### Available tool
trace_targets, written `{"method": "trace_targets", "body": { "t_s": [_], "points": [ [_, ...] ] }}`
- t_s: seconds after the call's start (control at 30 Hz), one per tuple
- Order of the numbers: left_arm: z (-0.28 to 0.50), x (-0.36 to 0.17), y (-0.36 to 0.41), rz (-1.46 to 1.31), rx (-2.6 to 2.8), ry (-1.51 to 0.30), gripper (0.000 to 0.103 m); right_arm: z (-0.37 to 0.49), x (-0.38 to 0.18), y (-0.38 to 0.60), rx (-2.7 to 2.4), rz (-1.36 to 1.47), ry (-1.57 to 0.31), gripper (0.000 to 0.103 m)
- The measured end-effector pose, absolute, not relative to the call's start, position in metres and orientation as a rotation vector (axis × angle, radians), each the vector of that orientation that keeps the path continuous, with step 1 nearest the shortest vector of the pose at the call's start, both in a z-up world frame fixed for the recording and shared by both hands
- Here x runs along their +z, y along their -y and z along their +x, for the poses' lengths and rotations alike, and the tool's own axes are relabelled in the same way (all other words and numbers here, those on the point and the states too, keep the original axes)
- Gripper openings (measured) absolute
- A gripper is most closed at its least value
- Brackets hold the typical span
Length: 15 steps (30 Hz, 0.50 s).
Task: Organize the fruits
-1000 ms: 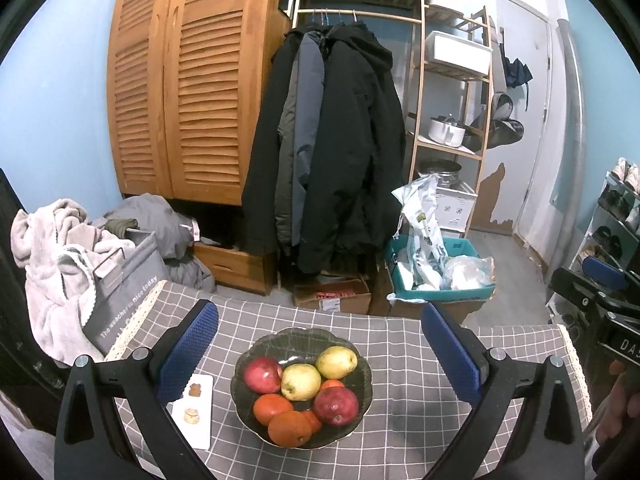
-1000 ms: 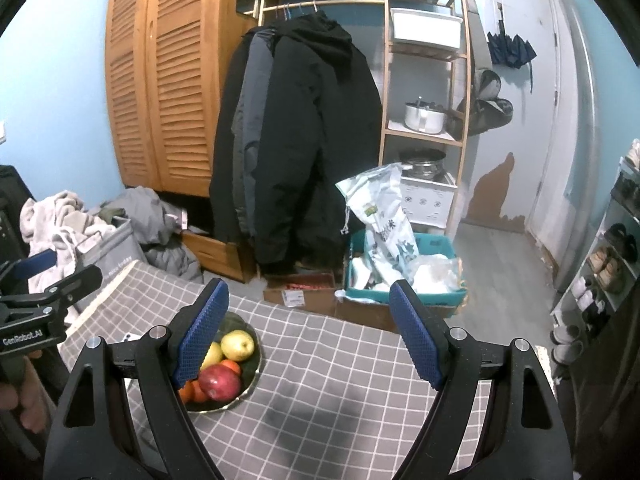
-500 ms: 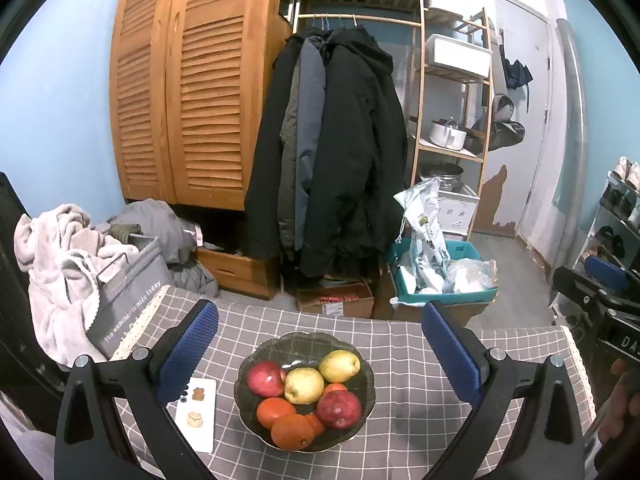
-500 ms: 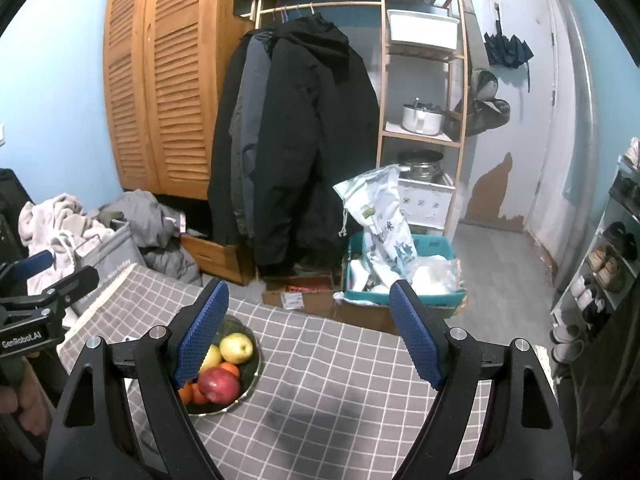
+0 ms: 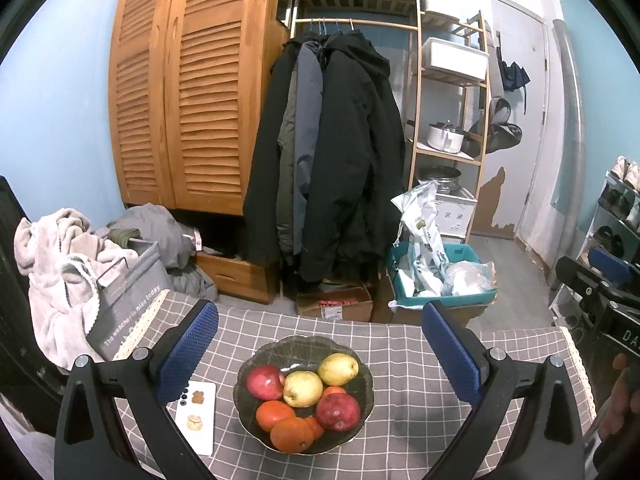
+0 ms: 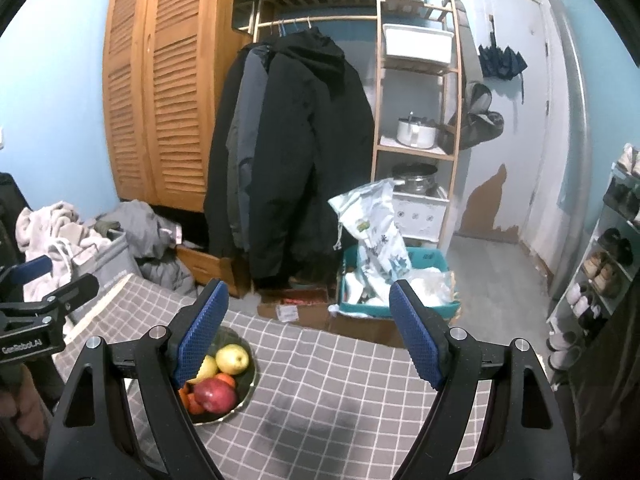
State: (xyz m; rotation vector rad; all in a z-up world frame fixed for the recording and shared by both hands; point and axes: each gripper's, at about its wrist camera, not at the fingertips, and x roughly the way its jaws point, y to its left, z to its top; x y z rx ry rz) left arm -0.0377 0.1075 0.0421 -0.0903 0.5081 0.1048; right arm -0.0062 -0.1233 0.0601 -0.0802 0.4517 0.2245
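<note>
Hiding part of the fruit bowl (image 6: 244,390) — right tongs (image 6: 308,334), like left tongs (image 5: 320,350), spread empty.

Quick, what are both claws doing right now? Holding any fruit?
Left claw: open, holding nothing.
Right claw: open, holding nothing.

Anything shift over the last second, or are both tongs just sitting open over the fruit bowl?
Nothing visibly changed. The left tongs and right tongs both stay open and empty, and the fruit is all in the bowl as before.
</note>
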Motion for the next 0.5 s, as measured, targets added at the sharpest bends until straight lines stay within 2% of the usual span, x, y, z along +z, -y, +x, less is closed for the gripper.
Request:
{"method": "trace_targets", "body": {
  "t_s": [0.5],
  "points": [
    [-0.0371, 0.0415, -0.1055, -0.091, 0.104, -0.506, 0.102, -0.0083, 0.0620, 0.1186, 0.214, -0.101, -0.434, 0.081]
  ]
}}
